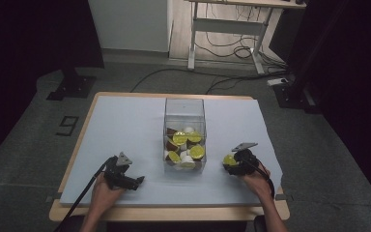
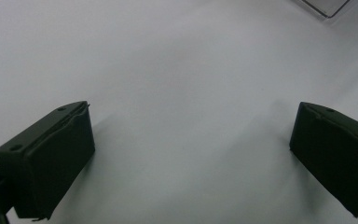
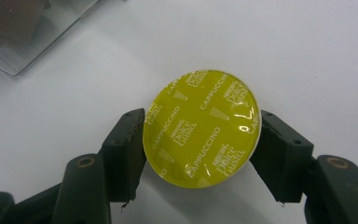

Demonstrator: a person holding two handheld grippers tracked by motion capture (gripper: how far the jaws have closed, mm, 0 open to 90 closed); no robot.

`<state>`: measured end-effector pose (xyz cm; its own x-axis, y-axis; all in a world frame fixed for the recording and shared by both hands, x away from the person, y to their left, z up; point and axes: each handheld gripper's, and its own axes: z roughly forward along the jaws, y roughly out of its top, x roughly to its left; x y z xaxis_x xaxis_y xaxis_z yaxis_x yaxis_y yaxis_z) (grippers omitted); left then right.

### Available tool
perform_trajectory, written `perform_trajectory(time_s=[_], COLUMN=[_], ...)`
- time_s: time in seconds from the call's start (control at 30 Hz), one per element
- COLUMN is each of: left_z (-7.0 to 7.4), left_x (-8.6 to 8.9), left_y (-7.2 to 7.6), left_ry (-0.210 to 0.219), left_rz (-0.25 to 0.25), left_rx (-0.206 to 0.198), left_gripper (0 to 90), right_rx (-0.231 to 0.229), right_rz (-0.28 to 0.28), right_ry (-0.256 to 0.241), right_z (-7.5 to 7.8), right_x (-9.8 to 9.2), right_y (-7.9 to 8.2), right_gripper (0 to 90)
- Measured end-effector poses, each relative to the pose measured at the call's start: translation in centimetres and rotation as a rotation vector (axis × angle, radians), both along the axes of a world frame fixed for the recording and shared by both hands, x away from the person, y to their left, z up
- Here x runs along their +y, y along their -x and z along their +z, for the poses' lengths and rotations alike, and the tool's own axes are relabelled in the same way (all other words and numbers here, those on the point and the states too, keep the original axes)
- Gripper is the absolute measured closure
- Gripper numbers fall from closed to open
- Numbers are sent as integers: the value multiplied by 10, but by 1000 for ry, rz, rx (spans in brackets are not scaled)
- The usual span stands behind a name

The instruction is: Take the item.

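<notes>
Pale blue-white sheet (image 1: 125, 125) over a wood-edged table, dark carpet beyond. Near to far: my right gripper (image 3: 200, 140) pinches a yellow foil-lidded round coffee capsule (image 3: 201, 128) by its rim, one jaw on each side, just right of the clear plastic box (image 1: 184, 116) and low over the sheet. Judging it: light, stiff rim, glossy foil probably slippery and puncturable, so grip the rim, not the lid. My left gripper (image 2: 191, 154) is left of the box, jaws spread wide, nothing between them. That box holds more yellow-lidded and brown capsules (image 1: 183, 145). Behind it: cables and white desk legs (image 1: 227, 29) on the floor.
</notes>
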<state>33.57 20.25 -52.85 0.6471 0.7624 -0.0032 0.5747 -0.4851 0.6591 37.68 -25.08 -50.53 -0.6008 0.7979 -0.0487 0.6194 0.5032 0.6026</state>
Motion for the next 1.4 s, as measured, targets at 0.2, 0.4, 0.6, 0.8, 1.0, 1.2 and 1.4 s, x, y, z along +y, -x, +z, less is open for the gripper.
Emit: perform_trajectory(time_s=[0.2, 0.4, 0.6, 0.8, 1.0, 1.2, 1.4], left_z=[0, 0, 0, 0, 0, 0, 0], left_x=[0, 0, 0, 0, 0, 0, 0], left_y=[0, 0, 0, 0, 0, 0, 0], left_ry=[0, 0, 0, -1, 0, 1, 2], left_rz=[0, 0, 0, 0, 0, 4, 4], left_rx=[0, 1, 1, 0, -1, 0, 0], left_gripper=[0, 0, 0, 0, 0, 0, 0], right_rx=[-18, -47, -57, -60, -65, -35, -15], right_rz=[8, -3, -13, -24, -52, -71, -79], right_ry=[-7, -18, -19, -16, -28, -43, -19], right_z=[4, 10, 13, 17, 16, 8, -1], right_x=[1, 2, 1, -2, -8, -15, -19], right_y=[1, 3, 6, 14, 24, 30, 32], right_gripper=[337, 231, 168, 133, 75, 2, 0])
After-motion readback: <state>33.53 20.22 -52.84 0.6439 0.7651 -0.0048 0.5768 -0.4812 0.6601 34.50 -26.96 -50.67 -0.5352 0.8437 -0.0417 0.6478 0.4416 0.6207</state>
